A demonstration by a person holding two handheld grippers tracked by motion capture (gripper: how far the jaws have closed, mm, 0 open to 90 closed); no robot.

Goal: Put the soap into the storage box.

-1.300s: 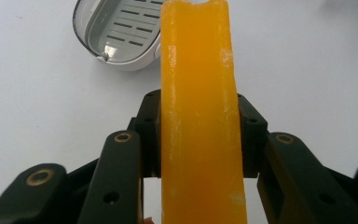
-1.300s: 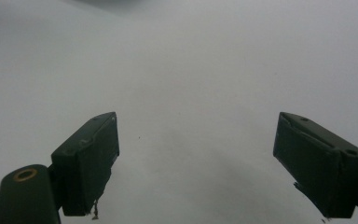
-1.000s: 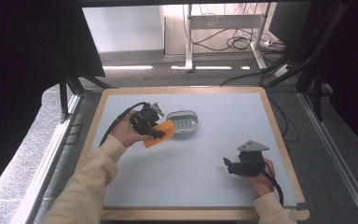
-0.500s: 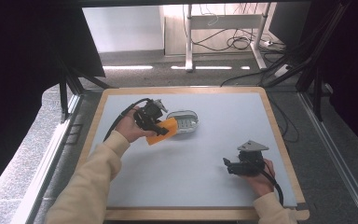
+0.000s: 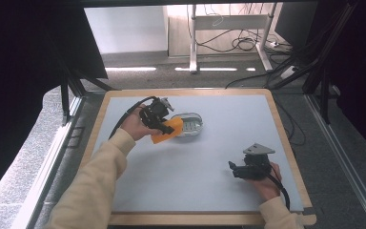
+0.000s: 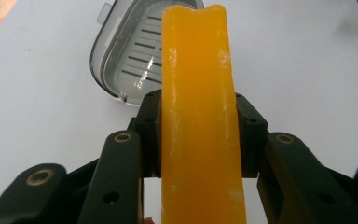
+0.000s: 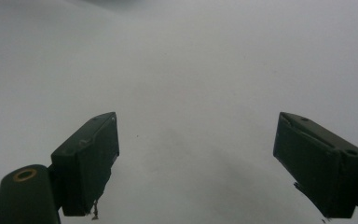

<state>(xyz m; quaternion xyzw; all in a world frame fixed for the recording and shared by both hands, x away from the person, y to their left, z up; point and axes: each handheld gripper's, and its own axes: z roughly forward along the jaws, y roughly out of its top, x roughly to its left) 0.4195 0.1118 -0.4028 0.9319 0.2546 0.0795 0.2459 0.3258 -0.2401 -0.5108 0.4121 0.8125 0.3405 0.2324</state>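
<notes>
Wood-framed grey table (image 5: 209, 162), clear ridged soap dish (image 5: 190, 125) on top.

The person wears cream long sleeves (image 5: 100, 176) on both arms. Each hand carries black tongs: the left tongs (image 5: 164, 125) trail a black cable that loops back past the wrist, and the right tongs (image 5: 232, 168) bear a grey 3-cornered plate on top, with a black cable running along the wrist. Close up, the left tongs (image 6: 198, 135) show 2 matte black jaws with brass-ringed screw holes; the right tongs (image 7: 196, 163) have blocky dark pads.
</notes>
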